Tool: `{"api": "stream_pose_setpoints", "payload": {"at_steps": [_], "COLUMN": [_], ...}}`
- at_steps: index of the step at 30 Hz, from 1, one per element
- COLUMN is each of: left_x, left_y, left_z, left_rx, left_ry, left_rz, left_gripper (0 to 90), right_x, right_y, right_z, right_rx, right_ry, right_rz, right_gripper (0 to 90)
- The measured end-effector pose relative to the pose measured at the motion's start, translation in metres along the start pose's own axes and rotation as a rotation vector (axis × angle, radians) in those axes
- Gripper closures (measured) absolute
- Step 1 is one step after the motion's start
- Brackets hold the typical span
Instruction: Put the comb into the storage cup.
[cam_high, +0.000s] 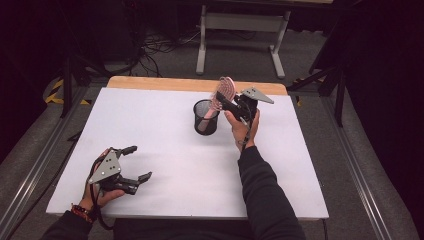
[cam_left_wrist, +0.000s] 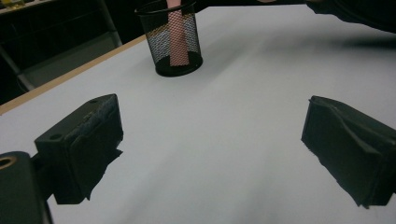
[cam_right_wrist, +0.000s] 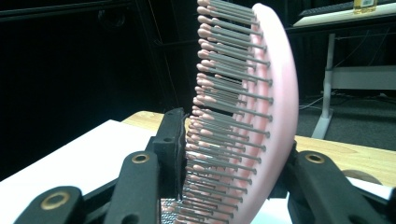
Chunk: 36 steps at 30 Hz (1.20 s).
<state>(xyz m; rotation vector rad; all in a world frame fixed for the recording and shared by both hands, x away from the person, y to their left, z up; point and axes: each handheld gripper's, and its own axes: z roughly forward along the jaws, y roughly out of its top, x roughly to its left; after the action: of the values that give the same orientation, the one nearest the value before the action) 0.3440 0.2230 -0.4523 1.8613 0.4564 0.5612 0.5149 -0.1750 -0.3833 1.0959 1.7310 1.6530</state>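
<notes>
A pink hairbrush (cam_high: 226, 89) with grey pink-tipped bristles (cam_right_wrist: 224, 116) stands tilted, its handle (cam_left_wrist: 176, 44) down inside a black mesh cup (cam_high: 200, 114) at the far middle of the white table (cam_high: 165, 150). My right gripper (cam_high: 223, 99) is shut on the brush head (cam_right_wrist: 280, 107): one pad presses the bristle tips, the other the smooth back. My left gripper (cam_high: 140, 162) rests at the near left of the table, open, with nothing between its jaws. In the left gripper view the cup (cam_left_wrist: 161, 42) stands well ahead of that gripper (cam_left_wrist: 210, 144).
A wooden strip (cam_high: 165, 82) runs along the table's far edge. Beyond it stand a grey table frame (cam_high: 240, 30) and loose cables (cam_high: 155, 50) on the floor. Dark stands (cam_high: 330, 75) flank both sides. The right forearm (cam_high: 260, 185) crosses the table's near right.
</notes>
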Motion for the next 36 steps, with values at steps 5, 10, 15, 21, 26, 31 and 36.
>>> {"api": "stream_pose_setpoints", "payload": {"at_steps": [5, 10, 15, 21, 26, 31, 36], "left_x": [0.0, 0.0, 0.0, -0.001, -0.001, -0.001, -0.001], "left_y": [0.0, 0.0, 0.0, 0.0, 0.0, 0.0, 0.0], "left_z": [0.001, 0.001, 0.001, 0.001, 0.001, 0.001, 0.002], "left_rx": [0.001, 0.006, 0.008, 0.009, 0.011, 0.012, 0.014], "left_ry": [-0.008, -0.01, -0.009, -0.014, -0.013, -0.012, -0.012], "left_rz": [0.0, 0.0, 0.003, 0.003, 0.008, 0.008, 0.008], "left_gripper": [6.2, 6.2, 6.2, 6.7, 6.8, 6.9, 6.9], "right_x": [-0.002, -0.006, -0.008, -0.011, -0.01, -0.009, -0.008], "right_y": [-0.001, -0.002, -0.004, -0.005, -0.006, -0.007, -0.007], "right_z": [-0.001, -0.002, -0.003, -0.003, -0.002, -0.002, -0.001], "right_rx": [0.006, 0.017, 0.021, 0.034, 0.048, 0.055, 0.065], "right_ry": [-0.015, -0.034, -0.042, -0.052, -0.054, -0.077, -0.092], "right_rz": [0.004, 0.011, 0.021, 0.028, 0.017, 0.013, 0.009], "right_gripper": [57.8, 56.7, 55.2, 54.1, 51.8, 44.6, 36.1]}}
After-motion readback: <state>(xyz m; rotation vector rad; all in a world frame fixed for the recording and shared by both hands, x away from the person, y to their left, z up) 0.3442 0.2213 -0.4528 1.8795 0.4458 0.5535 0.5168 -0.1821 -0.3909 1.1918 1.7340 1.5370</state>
